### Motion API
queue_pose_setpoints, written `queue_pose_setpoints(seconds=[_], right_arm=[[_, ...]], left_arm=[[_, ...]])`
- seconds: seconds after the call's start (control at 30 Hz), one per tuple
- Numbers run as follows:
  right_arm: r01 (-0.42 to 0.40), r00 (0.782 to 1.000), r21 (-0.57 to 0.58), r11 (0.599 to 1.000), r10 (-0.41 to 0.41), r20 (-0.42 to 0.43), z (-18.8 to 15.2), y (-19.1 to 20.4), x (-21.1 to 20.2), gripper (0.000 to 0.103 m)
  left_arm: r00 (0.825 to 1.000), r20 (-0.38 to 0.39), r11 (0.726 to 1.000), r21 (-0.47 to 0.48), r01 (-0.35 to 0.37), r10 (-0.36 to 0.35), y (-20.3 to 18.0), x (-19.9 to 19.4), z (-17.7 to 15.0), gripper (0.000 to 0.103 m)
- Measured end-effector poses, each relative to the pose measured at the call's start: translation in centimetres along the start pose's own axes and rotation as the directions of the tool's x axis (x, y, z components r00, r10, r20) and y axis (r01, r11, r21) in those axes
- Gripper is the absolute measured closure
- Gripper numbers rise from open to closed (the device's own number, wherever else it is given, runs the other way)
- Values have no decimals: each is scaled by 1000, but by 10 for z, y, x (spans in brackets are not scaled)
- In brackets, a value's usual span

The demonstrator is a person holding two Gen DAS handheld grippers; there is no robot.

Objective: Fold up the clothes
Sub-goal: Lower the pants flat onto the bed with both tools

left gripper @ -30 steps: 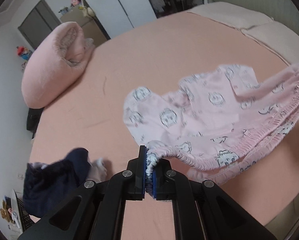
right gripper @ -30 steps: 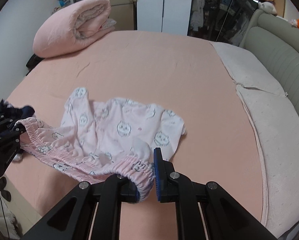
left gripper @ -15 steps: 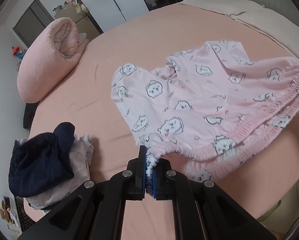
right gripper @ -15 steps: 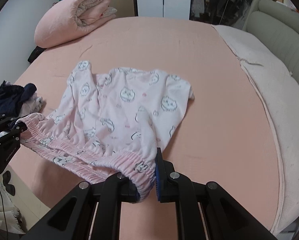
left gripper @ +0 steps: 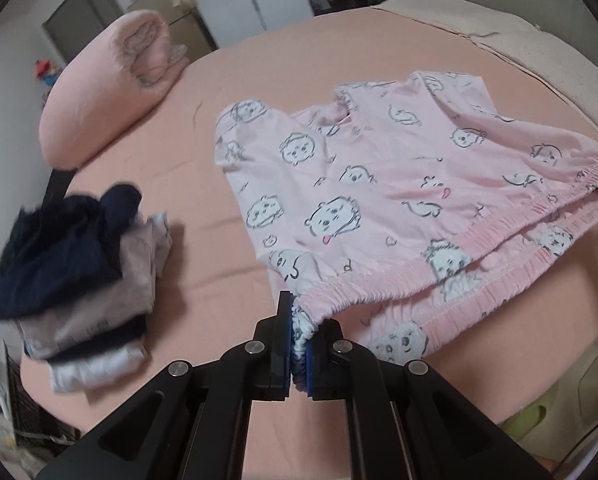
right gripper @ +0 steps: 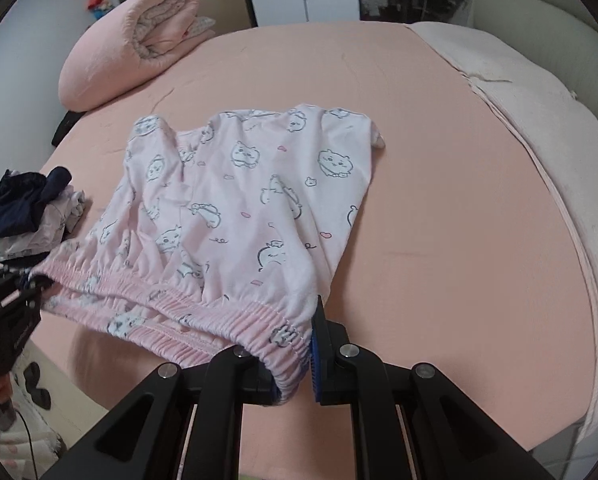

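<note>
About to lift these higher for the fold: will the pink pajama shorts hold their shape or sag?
Likely floppy: the pink pajama shorts drape limply between the left gripper and right gripper, and the waistband sags between them. Probably light, since the thin cloth wrinkles easily. The elastic may stretch when pulled.

The left hand-held gripper (left gripper: 299, 344) pinches the pink shorts' (left gripper: 387, 184) elastic waistband above the bed (left gripper: 259, 80).

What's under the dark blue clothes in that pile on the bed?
Under the dark blue garment sit folded pale grey and white clothes, stacked on the pink bed sheet. How many pieces lie beneath cannot be counted; the pile is blurred and covers itself.
</note>
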State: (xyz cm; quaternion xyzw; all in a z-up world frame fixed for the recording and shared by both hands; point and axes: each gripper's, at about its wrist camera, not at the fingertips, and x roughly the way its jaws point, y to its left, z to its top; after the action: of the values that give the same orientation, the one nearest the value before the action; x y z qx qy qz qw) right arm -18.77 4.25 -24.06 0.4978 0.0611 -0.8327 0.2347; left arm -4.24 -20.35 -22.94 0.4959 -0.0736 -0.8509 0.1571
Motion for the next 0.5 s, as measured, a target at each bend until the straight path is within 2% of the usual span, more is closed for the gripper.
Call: queue_pose_setpoints(seconds=[0.17,0.33,0.5], right_arm=[[-32,999,55,998,32,-5,-14,-6,5,94],[3,1000,37,999,-3,9,-31,-2,7,94],[28,1000,38,999,-28,11,-47,-1,9,94]], left_arm=[[1000,-8,998,-66,-12,11,-3,9,-12,99],[1000,-21,987,-160,-9,6,-6,14,-20,99],[999,-43,982,-186,-21,13,-12,23,-23,99]])
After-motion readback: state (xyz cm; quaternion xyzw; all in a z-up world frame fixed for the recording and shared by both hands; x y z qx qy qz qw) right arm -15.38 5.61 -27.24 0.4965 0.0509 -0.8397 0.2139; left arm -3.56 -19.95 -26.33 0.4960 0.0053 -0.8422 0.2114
